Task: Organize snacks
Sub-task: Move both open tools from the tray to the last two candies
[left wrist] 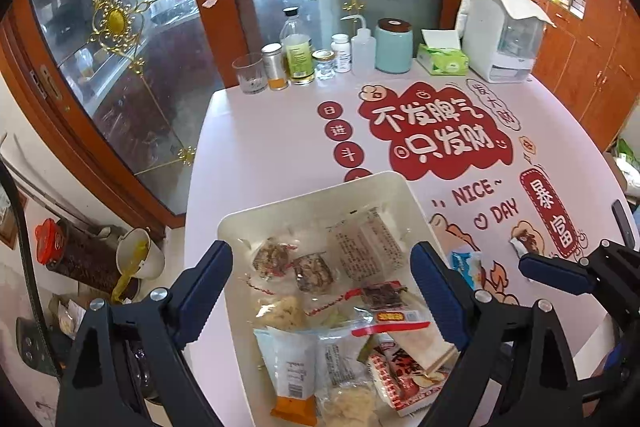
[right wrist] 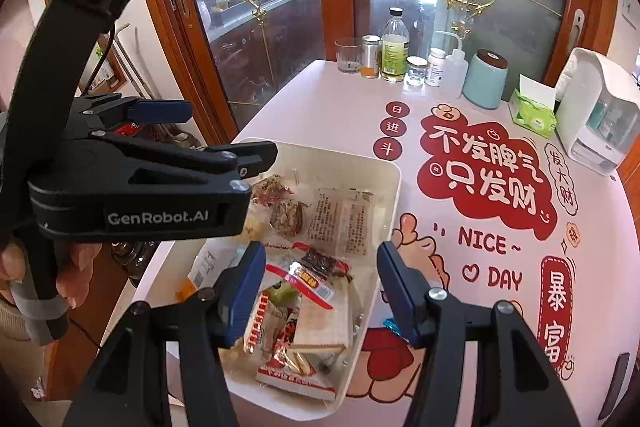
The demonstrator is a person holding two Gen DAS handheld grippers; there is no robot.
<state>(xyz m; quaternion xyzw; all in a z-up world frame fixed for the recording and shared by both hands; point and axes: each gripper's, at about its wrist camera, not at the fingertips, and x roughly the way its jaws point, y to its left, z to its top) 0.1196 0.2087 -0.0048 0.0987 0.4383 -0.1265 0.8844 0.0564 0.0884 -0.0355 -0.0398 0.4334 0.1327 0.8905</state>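
Kitchen-side room, wood-framed glass doors with gold ornaments behind a white surface [left wrist: 260,147] printed with red cartoon lettering. Back edge row: glass tumbler [left wrist: 250,73], oil bottle [left wrist: 297,47], small jars, squeeze bottle [left wrist: 363,49], teal canister [left wrist: 394,45], green tissue box [left wrist: 442,57], white dispenser [left wrist: 500,35].

White tray [left wrist: 320,195] sits near the front-left edge of the surface, full of wrapped snacks [left wrist: 320,291]: clear-wrapped cakes, a printed clear pack, red-and-white packets, an orange-bottomed pouch. Two more wrapped snacks lie on the surface outside the tray to its right, a blue-and-white one [left wrist: 466,265] just beside the tray wall and a brown one [left wrist: 526,243] further out.

Left hand-held gripper [left wrist: 322,287] hovers over the tray, pointing forward and tilted down, blue pads spread wide, nothing between them. In the right wrist view it shows side-on at left [right wrist: 208,131], the person's fingers [right wrist: 72,267] wrapped round its handle.

Right hand-held gripper [right wrist: 322,287] also held above the tray's near end, angled down, jaws wide apart and empty, right pad over the tray's right wall. In the left wrist view its tips [left wrist: 556,267] come in from the right edge near the brown snack.
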